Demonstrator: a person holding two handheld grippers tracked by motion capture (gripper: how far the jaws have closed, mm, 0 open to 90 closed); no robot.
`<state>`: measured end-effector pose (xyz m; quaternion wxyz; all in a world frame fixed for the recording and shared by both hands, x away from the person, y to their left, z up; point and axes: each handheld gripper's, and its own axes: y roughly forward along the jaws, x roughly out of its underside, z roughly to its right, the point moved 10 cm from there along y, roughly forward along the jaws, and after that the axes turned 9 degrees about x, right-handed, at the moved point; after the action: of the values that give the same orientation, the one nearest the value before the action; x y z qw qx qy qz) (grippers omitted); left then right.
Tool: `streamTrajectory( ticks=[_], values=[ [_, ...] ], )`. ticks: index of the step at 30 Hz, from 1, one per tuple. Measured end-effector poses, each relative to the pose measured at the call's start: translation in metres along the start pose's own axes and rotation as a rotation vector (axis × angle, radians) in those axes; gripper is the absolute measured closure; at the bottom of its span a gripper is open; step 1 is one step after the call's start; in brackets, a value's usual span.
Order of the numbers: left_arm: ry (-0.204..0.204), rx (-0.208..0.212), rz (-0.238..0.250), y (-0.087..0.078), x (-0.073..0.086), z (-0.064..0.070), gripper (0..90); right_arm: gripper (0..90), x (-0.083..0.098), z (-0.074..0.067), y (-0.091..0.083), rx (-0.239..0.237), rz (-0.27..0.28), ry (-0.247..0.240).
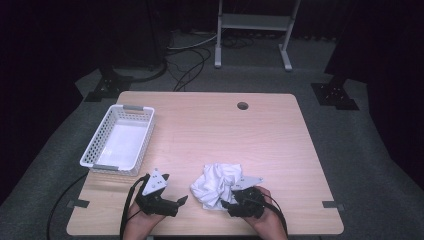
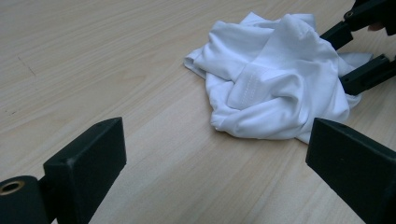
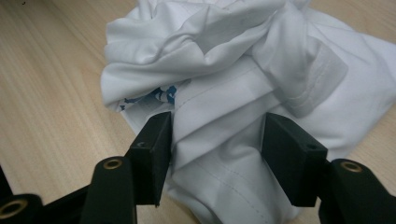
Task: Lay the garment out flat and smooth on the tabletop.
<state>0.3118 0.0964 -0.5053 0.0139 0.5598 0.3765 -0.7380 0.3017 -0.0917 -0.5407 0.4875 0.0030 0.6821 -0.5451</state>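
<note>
A crumpled white garment lies on the wooden table near its front edge; a bit of blue print peeks from a fold. My right gripper sits at the garment's front right side, open, its jaws straddling a bunched fold of the cloth in the right gripper view. My left gripper rests low on the table just left of the garment, open, jaws wide with bare wood between them. The right gripper also appears across the cloth in the left gripper view.
A white perforated basket with grey handles stands at the table's left side, nothing visible inside. A round cable hole is near the far edge. Stands and cables sit on the floor behind.
</note>
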Motion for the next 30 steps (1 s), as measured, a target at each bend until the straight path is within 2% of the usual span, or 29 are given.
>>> streamTrajectory(
  ticks=[5, 10, 12, 15, 20, 22, 25, 27, 28, 30],
  values=[
    [0.000, 0.000, 0.002, -0.001, 0.000, 0.000, 4.8, 37.6, -0.008, 0.005, -0.016, -0.007, 0.019, -0.006],
    [-0.001, 0.003, 0.001, 0.000, 0.000, -0.001, 4.8, 35.7, -0.025, 0.010, -0.031, -0.032, 0.034, -0.025],
    [-0.003, 0.000, 0.003, -0.001, 0.000, -0.001, 4.8, 34.9, -0.032, 0.012, -0.032, -0.029, 0.037, -0.052],
    [-0.004, 0.001, 0.005, -0.002, -0.001, -0.001, 4.8, 34.8, -0.045, 0.009, -0.033, -0.055, 0.042, -0.083],
    [-0.006, 0.002, 0.007, -0.002, -0.001, -0.001, 4.8, 37.3, -0.066, -0.002, -0.025, -0.093, 0.034, -0.155],
    [-0.008, 0.005, 0.007, -0.001, -0.001, -0.001, 4.8, 39.4, -0.072, -0.006, -0.019, -0.109, 0.020, -0.168],
    [-0.010, 0.006, 0.008, -0.002, 0.000, -0.001, 4.8, 41.4, -0.076, -0.013, -0.007, -0.132, -0.014, -0.200],
    [-0.011, 0.005, 0.010, -0.002, 0.000, -0.002, 4.8, 42.3, -0.077, -0.016, -0.003, -0.148, -0.027, -0.204],
    [-0.012, 0.005, 0.012, -0.003, 0.000, -0.002, 4.8, 44.4, -0.078, -0.019, 0.008, -0.161, -0.053, -0.226],
    [-0.011, 0.004, 0.011, -0.003, 0.000, -0.002, 4.8, 46.3, -0.077, -0.021, 0.015, -0.173, -0.069, -0.240]
  ],
)
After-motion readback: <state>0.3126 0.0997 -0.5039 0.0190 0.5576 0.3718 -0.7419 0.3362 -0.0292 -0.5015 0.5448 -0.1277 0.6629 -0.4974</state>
